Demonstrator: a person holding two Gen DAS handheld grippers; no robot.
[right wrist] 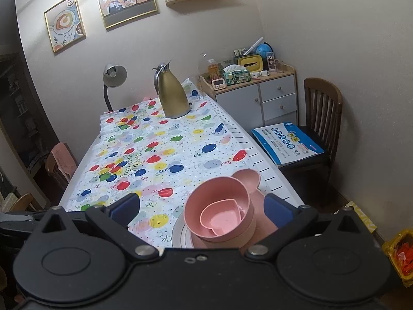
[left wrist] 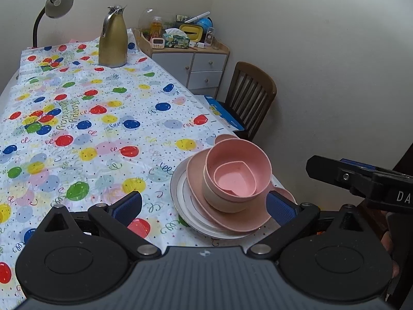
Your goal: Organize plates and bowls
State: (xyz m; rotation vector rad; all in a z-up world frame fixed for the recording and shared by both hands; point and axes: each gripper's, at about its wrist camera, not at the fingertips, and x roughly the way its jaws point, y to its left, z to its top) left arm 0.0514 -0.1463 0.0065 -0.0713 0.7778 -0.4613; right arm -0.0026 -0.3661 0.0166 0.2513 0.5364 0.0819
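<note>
A stack of dishes stands at the table's near right edge. A white plate (left wrist: 180,201) is at the bottom, a pink plate (left wrist: 232,222) on it, then a cream bowl (left wrist: 219,201), a pink bowl (left wrist: 258,160) and a small pink heart-shaped dish (left wrist: 232,180) nested inside. My left gripper (left wrist: 204,204) is open and empty, just short of the stack. My right gripper (right wrist: 201,209) is open and empty above the same stack, with the pink bowl (right wrist: 206,193) and heart dish (right wrist: 222,222) between its fingers in view. The right gripper's body also shows in the left wrist view (left wrist: 361,178).
The table has a balloon-print cloth (left wrist: 77,118). A gold jug (left wrist: 112,38) and a desk lamp (left wrist: 55,5) stand at its far end. A wooden chair (right wrist: 322,118) holding a blue booklet (right wrist: 286,142) stands to the right, beside a cluttered cabinet (right wrist: 258,95).
</note>
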